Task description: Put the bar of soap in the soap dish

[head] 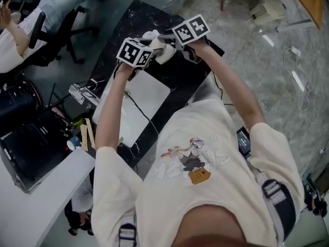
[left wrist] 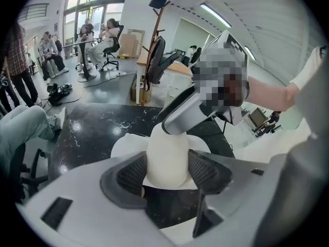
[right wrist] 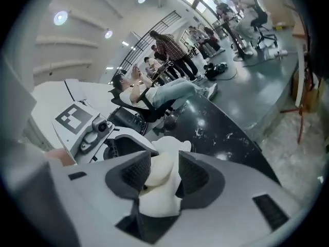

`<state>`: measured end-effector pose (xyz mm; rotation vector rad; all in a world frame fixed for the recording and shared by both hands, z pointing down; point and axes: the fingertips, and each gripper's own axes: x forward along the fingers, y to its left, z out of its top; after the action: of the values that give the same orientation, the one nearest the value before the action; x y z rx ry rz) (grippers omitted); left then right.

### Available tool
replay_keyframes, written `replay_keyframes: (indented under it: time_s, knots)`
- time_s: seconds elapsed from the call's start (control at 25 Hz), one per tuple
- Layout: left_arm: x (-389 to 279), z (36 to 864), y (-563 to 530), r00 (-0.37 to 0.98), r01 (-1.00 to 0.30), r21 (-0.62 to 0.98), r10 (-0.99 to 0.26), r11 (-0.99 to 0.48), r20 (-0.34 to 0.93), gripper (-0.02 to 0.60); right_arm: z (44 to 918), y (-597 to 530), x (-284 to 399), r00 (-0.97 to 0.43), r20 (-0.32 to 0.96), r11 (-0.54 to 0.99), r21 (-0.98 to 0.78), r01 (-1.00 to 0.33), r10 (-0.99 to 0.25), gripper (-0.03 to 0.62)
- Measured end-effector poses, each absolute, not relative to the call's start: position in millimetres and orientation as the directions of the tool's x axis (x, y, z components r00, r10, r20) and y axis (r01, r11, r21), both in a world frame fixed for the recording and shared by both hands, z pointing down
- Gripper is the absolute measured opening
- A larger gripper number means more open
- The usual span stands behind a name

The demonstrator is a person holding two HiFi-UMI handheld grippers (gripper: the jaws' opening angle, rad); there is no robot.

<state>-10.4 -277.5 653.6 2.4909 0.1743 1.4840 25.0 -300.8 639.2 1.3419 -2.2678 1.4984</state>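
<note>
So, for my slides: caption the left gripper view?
Left gripper clamps a white bar over a black marbled table, right gripper at its top end.

left gripper [left wrist: 167, 171]: jaws clamped | right gripper [right wrist: 160, 176]: jaws apart | 2 arms [head: 110, 112] stretched forward, grippers meeting

My bench [head: 134, 22] was a black slab veined with white. A white sheet [head: 146, 94] lay flat on its near part, and a thin dark cable [head: 139, 107] ran across that sheet.
</note>
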Motion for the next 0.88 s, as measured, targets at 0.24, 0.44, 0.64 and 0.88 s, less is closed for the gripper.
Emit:
replay_keyframes:
  time_s: [0.24, 0.44, 0.64, 0.88]
  knots:
    - [-10, 653, -279, 0.482, -0.015, 0.240, 0.203, -0.971, 0.852, 0.263, 641, -302, 16, -0.660, 0.502, 0.103, -0.748, -0.656, -0.559, 0.149]
    - [-18, 648, -281, 0.475, -0.020, 0.211, 0.176, -0.977, 0.862, 0.263, 637, -304, 18, -0.640, 0.525, 0.146, -0.698, -0.701, -0.560, 0.126]
    - [-31, 642, -285, 0.492, -0.056, 0.207, 0.153, -0.977, 0.857, 0.262, 629, -306, 22, -0.624, 0.542, 0.183, -0.654, -0.734, -0.563, 0.121]
    - [-44, 620, -276, 0.545, -0.091, 0.210, 0.128, -0.974, 0.829, 0.235, 603, -307, 20, -0.506, 0.558, 0.357, -0.361, -0.862, -0.658, 0.120]
